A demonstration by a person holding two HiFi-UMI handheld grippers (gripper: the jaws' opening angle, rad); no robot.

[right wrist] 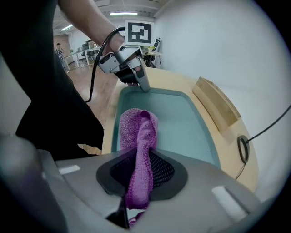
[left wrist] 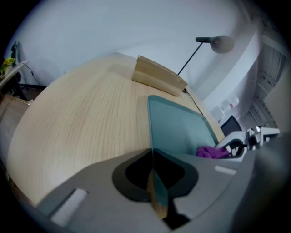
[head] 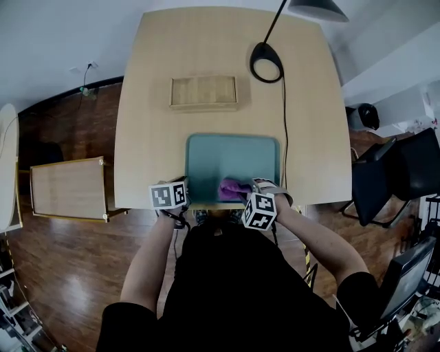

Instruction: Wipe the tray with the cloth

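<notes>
Two claws angled down: left claw (left wrist: 153, 181) clamps tray (left wrist: 182, 129), right claw (right wrist: 137, 183) grips cloth (right wrist: 138, 132).

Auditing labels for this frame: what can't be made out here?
- Left gripper view: the left tool's body hides the tray rim it grips.
- Right gripper view: the right tool's body hides the cloth's gripped end.
- Head view: tray's near corners hidden behind both tools; lamp head cut off by top edge.

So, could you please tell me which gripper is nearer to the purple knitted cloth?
Right. The right gripper holds the purple knitted cloth over the teal plastic tray; the left gripper clamps the tray's left rim, apart from the cloth.
</notes>
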